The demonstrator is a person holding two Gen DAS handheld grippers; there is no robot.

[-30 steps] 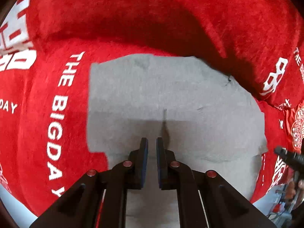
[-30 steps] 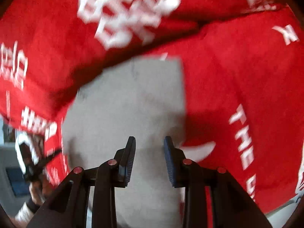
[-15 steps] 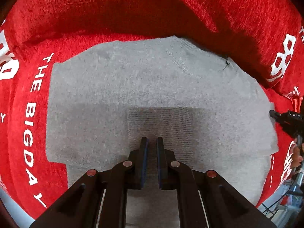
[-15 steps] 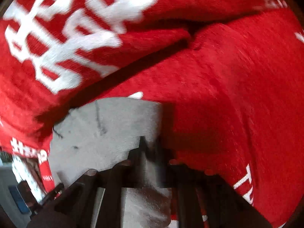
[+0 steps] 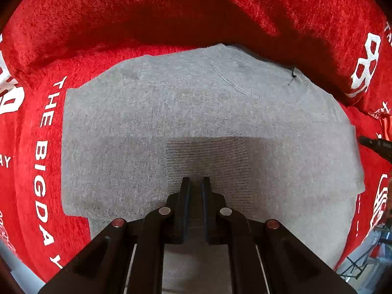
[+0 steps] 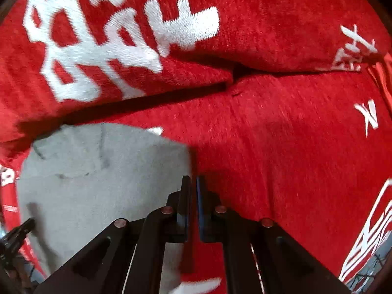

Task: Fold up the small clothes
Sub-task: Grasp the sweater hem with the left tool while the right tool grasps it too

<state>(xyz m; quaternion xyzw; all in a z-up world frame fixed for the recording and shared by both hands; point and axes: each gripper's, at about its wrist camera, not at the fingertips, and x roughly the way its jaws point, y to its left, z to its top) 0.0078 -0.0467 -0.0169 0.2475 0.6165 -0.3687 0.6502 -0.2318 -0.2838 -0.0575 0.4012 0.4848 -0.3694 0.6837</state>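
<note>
A small grey knit garment (image 5: 186, 112) lies flat on a red couch seat, its neckline toward the backrest. A ribbed cuff or hem panel (image 5: 208, 154) is folded over its middle. My left gripper (image 5: 195, 183) is shut, its tips over that ribbed panel; whether cloth is pinched between them is unclear. In the right wrist view the garment (image 6: 98, 176) lies at the lower left. My right gripper (image 6: 193, 183) is shut at the garment's right edge, and I cannot tell if it pinches the cloth.
The red couch cover (image 5: 39, 159) with white lettering surrounds the garment. The backrest cushions (image 6: 147, 36) rise just behind it. The other gripper's tip (image 5: 374, 144) shows at the right edge of the left wrist view.
The garment has been spread wider, showing the neckline and the ribbed panel. My right gripper went from open to shut and moved to the garment's right edge.
</note>
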